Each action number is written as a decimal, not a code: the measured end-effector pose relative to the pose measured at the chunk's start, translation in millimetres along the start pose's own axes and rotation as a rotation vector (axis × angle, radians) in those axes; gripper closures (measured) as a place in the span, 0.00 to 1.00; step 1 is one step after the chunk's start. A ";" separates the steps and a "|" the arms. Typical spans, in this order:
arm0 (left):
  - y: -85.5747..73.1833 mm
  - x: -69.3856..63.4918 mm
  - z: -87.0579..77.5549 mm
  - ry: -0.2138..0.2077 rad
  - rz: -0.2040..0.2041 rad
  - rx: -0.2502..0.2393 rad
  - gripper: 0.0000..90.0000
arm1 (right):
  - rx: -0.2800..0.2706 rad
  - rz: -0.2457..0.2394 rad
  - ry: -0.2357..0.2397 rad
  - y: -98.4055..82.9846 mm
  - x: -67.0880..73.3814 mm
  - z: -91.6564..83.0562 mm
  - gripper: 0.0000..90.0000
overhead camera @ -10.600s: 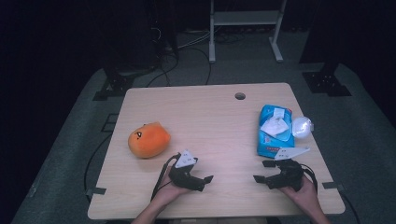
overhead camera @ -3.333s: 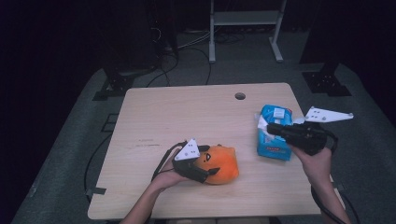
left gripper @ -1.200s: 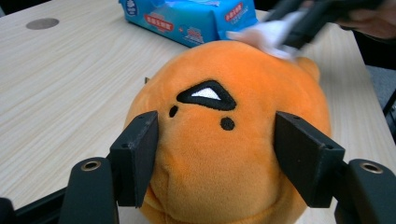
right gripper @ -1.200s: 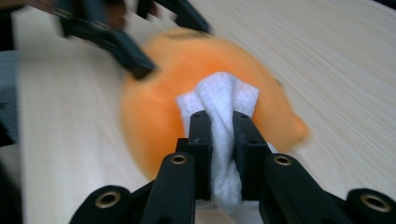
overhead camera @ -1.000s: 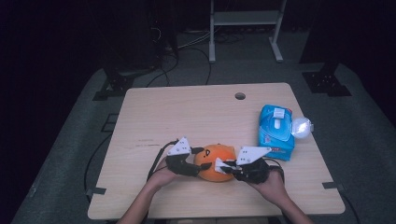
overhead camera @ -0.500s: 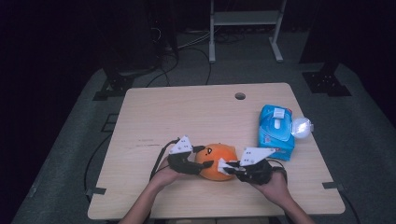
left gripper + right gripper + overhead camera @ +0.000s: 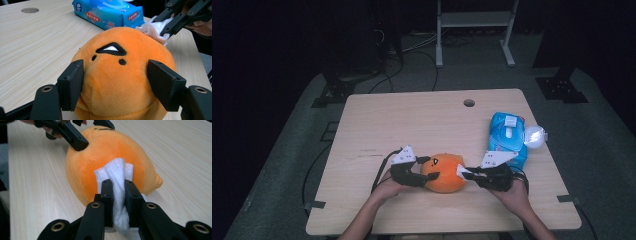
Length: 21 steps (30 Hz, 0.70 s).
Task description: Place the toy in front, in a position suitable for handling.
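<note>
on the tabletop (image 7: 377, 130), our left hand-held gripper (image 7: 117, 75) clamps the orange plush toy (image 7: 120, 82), its jaws just easing slightly. our right hand-held gripper (image 7: 117, 187) pinches a white wipe (image 7: 116, 172) against it; wiping looks barely begun.

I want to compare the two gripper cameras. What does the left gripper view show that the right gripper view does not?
Left gripper view alone: the plush's face and the blue wipes pack behind it. Right gripper view alone: the white wipe pinched between the right gripper jaws, close up. Both: the orange plush, the wipe touching it, the wooden table, and the left gripper straddling the plush.
</note>
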State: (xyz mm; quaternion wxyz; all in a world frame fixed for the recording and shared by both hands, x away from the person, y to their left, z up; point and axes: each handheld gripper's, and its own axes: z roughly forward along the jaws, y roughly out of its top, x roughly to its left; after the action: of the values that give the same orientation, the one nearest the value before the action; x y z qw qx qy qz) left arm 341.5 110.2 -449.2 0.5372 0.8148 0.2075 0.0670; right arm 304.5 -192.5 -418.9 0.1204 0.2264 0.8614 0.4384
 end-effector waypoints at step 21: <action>6.4 -9.5 2.4 -0.054 0.036 0.053 0.32 | -0.035 0.062 0.029 2.8 -0.2 1.4 0.88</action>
State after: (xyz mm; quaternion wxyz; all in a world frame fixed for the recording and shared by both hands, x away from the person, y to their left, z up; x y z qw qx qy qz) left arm 335.4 102.1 -443.4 0.5197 0.8338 0.1799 0.0490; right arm 306.1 -190.2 -417.5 0.0985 0.2443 0.8478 0.4603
